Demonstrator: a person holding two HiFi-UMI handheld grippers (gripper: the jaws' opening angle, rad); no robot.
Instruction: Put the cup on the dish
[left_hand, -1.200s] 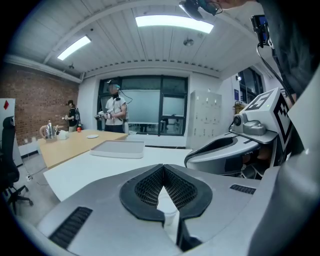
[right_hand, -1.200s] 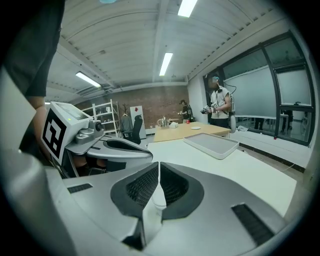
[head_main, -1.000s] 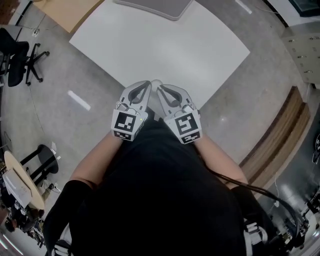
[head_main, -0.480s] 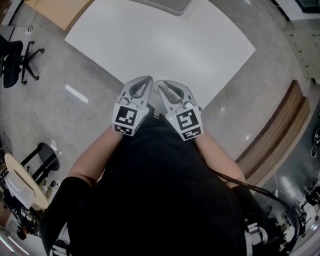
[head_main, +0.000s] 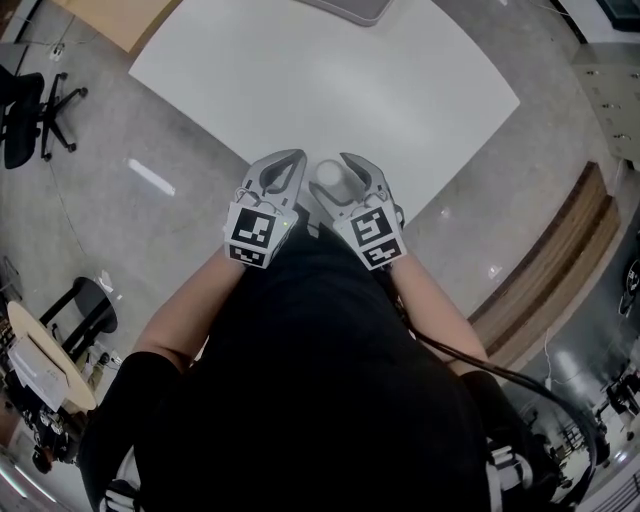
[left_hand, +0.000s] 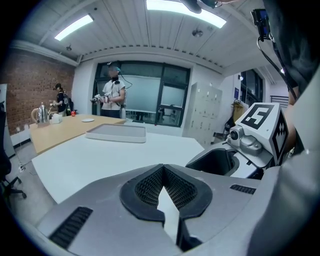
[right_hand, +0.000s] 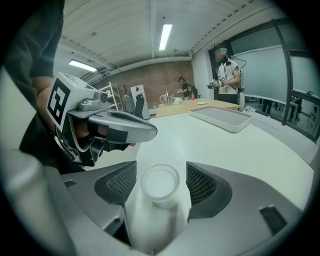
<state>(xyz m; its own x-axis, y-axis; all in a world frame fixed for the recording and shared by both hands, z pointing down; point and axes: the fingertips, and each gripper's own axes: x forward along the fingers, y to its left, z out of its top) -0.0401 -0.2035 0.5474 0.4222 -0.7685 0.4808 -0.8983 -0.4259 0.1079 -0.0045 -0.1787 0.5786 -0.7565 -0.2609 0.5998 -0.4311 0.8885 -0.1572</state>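
On white table (head_main: 330, 80), cup (right_hand: 160, 181) between just-opened jaws of right hand-held gripper (right_hand: 161, 189), left hand-held gripper (left_hand: 162, 176) closed

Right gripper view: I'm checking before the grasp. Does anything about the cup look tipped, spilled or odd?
Nothing stands out. The small clear plastic cup stands upright on the white table, with no spill. It is between the right gripper's pads, untouched; its jaws have just been opening. The cup does sit close to the table's edge.

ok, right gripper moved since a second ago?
Yes, barely: the right gripper stays at the near corner of the white table, but its tongs have just opened toward the table's right edge, cup between them ungripped.
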